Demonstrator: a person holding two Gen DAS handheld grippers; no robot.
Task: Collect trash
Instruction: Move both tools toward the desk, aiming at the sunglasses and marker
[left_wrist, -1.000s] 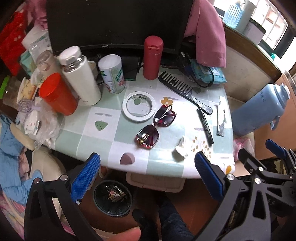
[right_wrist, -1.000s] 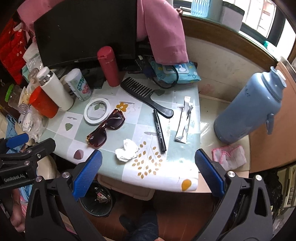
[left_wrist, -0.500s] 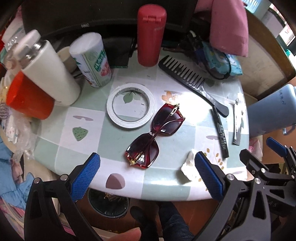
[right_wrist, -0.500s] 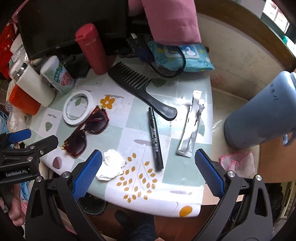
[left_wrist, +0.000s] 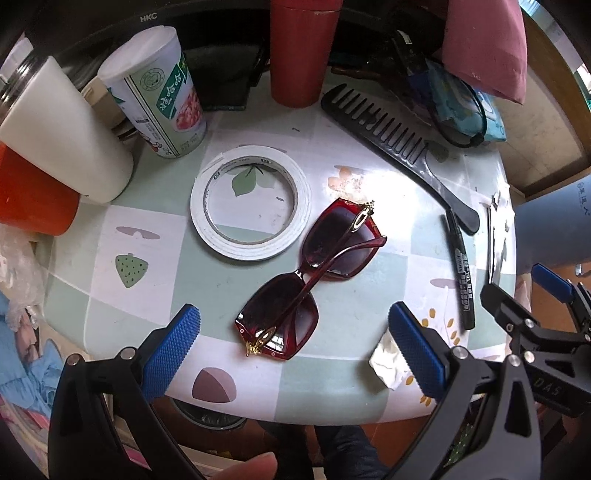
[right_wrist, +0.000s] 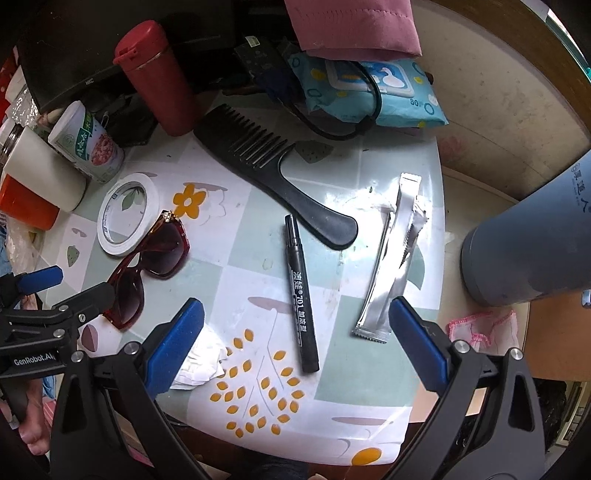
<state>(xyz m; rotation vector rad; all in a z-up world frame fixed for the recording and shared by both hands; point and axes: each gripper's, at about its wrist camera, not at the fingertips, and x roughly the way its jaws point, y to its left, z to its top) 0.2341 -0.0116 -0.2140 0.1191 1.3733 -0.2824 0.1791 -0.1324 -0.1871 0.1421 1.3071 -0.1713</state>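
Right gripper (right_wrist: 295, 339) held wide open above patterned table (right_wrist: 369, 413), black marker (right_wrist: 300, 295) between its fingers, silver wrapper (right_wrist: 391, 266) just beside right finger, crumpled tissue (right_wrist: 197, 363) under left finger, black comb (right_wrist: 273, 171) and sunglasses (right_wrist: 147, 266) beyond.

Somebody's lived-in room at home, no question

The bench (right_wrist: 332, 406) has a flowery plastic cover and it's packed with personal stuff: sunglasses (left_wrist: 314, 273), a big black comb (right_wrist: 269, 166), a pack of wet wipes (right_wrist: 369, 92), a red flask (right_wrist: 159, 77), a drink can (left_wrist: 162, 96), a roll of tape (left_wrist: 251, 203) and a marker (right_wrist: 301, 295). A monitor (left_wrist: 110, 22) sits at the back, with pink cloth (right_wrist: 354, 22) hanging over it.
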